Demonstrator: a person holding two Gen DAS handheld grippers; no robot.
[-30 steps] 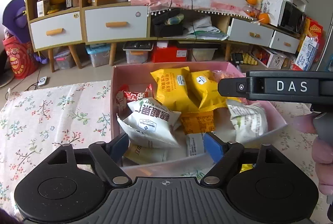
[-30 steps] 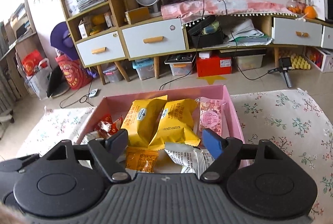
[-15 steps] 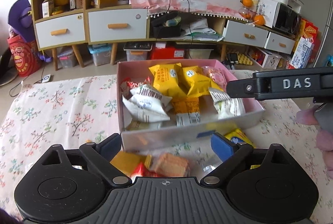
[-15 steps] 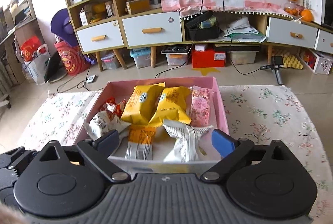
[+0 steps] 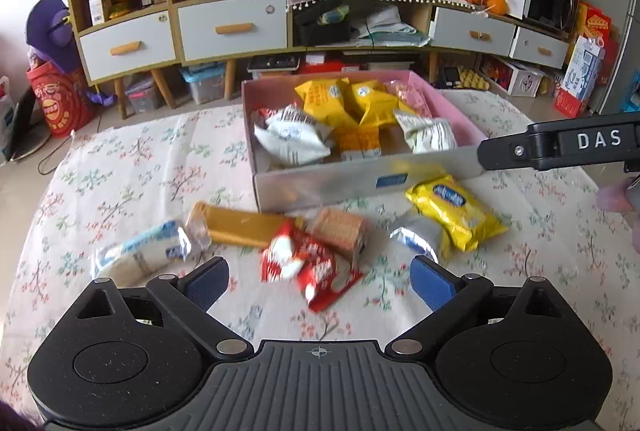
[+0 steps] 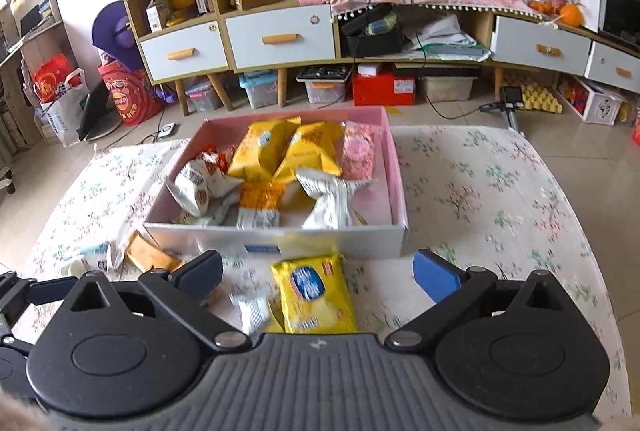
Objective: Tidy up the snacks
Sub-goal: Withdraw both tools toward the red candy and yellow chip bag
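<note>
1. Blue-padded jaws of the left claw and the right claw are seen opening wide, with nothing pressed between the pads of either; a second ago both were narrower and were poised over the pink box.
2. Both claws have been drawn back from the box toward the near side of the counter, so loose snacks that were hidden below the view are now revealed in front of the jaws.
3. Ahead of the left claw a red packet is found, with a round biscuit roll touching it, an orange bar and a pale wrapped pack further left.
4. Ahead of the right claw a yellow packet is laid just before the box's near wall, with a small silver packet beside it.
5. The task is judged part done: several packets are already in the box, and about six are left outside.
6. Open cloth is left to the right of the right claw and to the left of the left claw. The box wall lies close beyond the loose snacks, and the red packet and biscuit roll are crowded, so a clean grasp there is judged harder.
</note>
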